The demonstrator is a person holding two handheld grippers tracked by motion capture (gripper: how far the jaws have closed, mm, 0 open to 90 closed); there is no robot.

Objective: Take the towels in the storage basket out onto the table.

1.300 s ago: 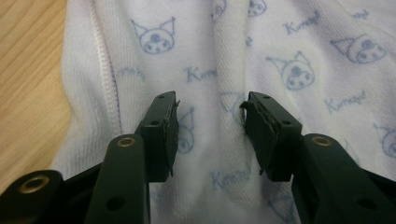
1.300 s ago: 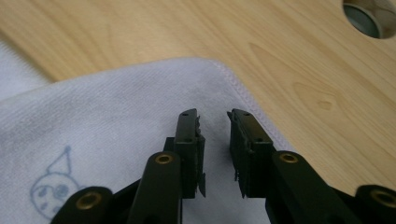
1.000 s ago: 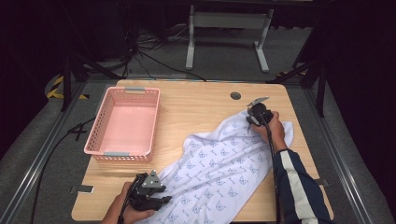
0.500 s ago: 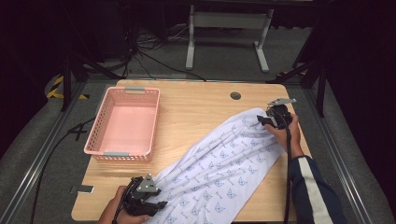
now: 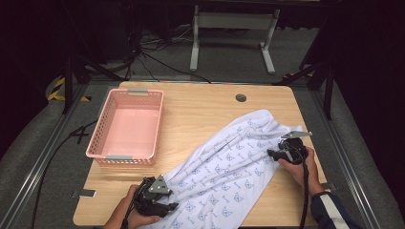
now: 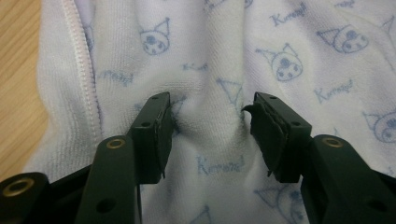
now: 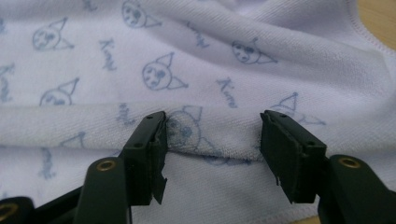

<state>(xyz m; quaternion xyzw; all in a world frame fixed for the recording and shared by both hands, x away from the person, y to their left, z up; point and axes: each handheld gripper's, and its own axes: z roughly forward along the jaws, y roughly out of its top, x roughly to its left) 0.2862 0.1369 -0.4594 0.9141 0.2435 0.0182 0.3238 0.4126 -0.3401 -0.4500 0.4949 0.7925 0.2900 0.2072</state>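
White printed towel (image 5: 229, 167) cut off at the desk's (image 5: 200, 112) near edge, both grippers' jaws wide, left gripper (image 5: 160, 202) and right gripper (image 5: 274, 155) astride its folds.

Left tongs (image 5: 168, 206) and right tongs (image 5: 270, 153) both gape, jaws parted.

pink basket (image 5: 127, 125), wooden table (image 5: 205, 109), metal stand (image 5: 232, 29)
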